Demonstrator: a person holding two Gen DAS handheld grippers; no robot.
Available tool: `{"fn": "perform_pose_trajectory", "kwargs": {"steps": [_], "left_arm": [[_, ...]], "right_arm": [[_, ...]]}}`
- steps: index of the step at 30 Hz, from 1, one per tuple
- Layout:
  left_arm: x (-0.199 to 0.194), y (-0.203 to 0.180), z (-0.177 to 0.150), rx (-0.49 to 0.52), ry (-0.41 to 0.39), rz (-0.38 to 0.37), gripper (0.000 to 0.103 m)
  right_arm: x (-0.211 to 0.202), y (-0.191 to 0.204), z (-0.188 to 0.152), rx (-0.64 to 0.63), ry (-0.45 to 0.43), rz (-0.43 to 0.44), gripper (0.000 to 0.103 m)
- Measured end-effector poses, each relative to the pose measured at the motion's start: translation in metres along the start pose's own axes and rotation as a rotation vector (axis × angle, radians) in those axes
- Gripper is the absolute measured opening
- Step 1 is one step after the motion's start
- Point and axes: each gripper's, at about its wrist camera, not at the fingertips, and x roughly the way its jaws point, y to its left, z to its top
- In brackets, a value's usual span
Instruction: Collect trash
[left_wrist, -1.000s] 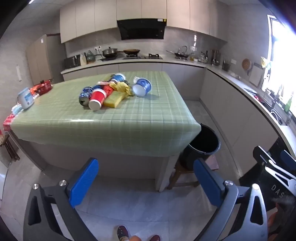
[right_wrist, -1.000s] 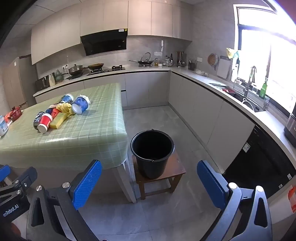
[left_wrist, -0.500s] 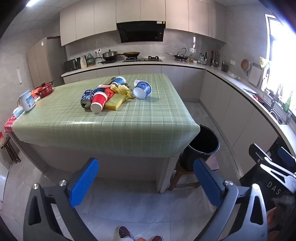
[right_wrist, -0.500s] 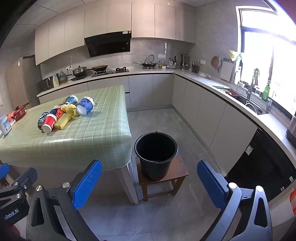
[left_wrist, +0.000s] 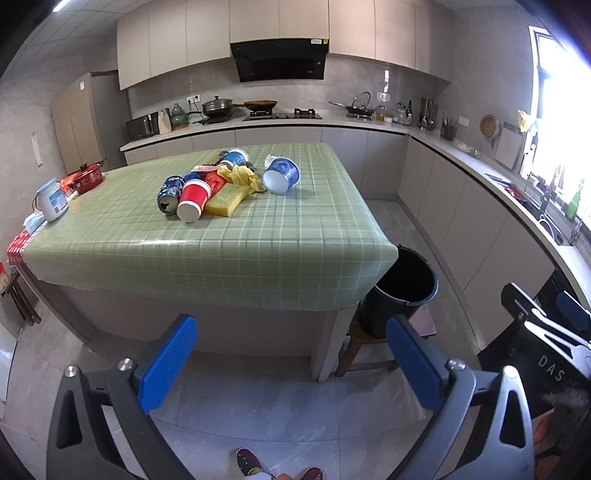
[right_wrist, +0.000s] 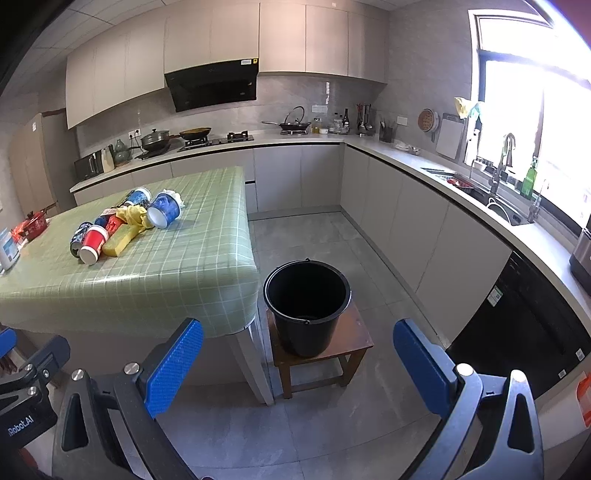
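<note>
A pile of trash lies on the green checked table (left_wrist: 236, 236): a red paper cup (left_wrist: 194, 199), a blue can (left_wrist: 170, 188), a yellow sponge (left_wrist: 226, 198), a crumpled yellow wrapper (left_wrist: 242, 176), a blue paper cup (left_wrist: 281, 175) and another blue cup (left_wrist: 233, 157) behind. The pile also shows in the right wrist view, with the red cup (right_wrist: 93, 243) and blue cup (right_wrist: 164, 213). A black bucket (right_wrist: 307, 302) stands on a low wooden stool (right_wrist: 351, 341) by the table's right corner. My left gripper (left_wrist: 291, 362) and right gripper (right_wrist: 297, 365) are open, empty, well short of the table.
A white jar (left_wrist: 53, 199) and a red pot (left_wrist: 85, 178) stand at the table's left end. Kitchen counters (right_wrist: 424, 158) with a sink run along the back and right. A dark appliance front (right_wrist: 524, 325) is at the right. Grey tiled floor (right_wrist: 317, 236) lies between table and counters.
Both views have shifted slightly, with the table and bucket sitting a little lower and nearer in frame. Both grippers stay open; nothing on the table has moved.
</note>
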Motion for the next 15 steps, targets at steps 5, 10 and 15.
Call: {"fn": "perform_pose_trajectory", "kwargs": {"steps": [5, 10, 15], "left_arm": [[0.0026, -0.0048, 0.0011, 0.011, 0.005, 0.003, 0.103], [0.0039, -0.0055, 0.0012, 0.008, 0.012, 0.001, 0.103], [0.0047, -0.0035, 0.0029, 0.007, 0.015, -0.001, 0.103]], "right_arm": [[0.0004, -0.0045, 0.0013, 0.017, 0.002, 0.003, 0.103], [0.0007, -0.0041, 0.0017, 0.006, 0.002, 0.004, 0.103], [0.0022, 0.0006, 0.0025, -0.006, 0.004, 0.009, 0.103]]}}
